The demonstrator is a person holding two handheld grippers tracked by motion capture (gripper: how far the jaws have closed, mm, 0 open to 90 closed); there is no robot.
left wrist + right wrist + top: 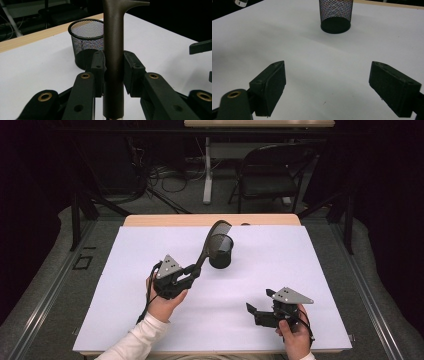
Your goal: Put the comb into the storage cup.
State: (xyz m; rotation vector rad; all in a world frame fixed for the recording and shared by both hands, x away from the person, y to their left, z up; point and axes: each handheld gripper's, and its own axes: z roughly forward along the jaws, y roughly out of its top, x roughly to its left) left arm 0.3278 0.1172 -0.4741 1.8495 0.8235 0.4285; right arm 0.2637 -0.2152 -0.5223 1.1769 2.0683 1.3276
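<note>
You have the long dark tool (pixel 207 245), a handle with a broad flat head like a comb or brush, clenched by its handle in the fingers (pixel 98 67) of the left gripper (pixel 192 270). It slants up and away from your left hand (pixel 162 302), and its head hangs over the rim of the black mesh cup (pixel 221 251), which stands upright near the middle of the desk (pixel 300 270), toward the far edge. So the pickup is done and the carry looks nearly done; judging from that, what is left is to tip the tool upright, lower it into the cup and let go. It is not yet inside. Your right gripper (pixel 262 312) rests near the desk's near right corner, well apart from the cup, its fingers (pixel 270 86) released and spread wide with nothing between them.
</note>
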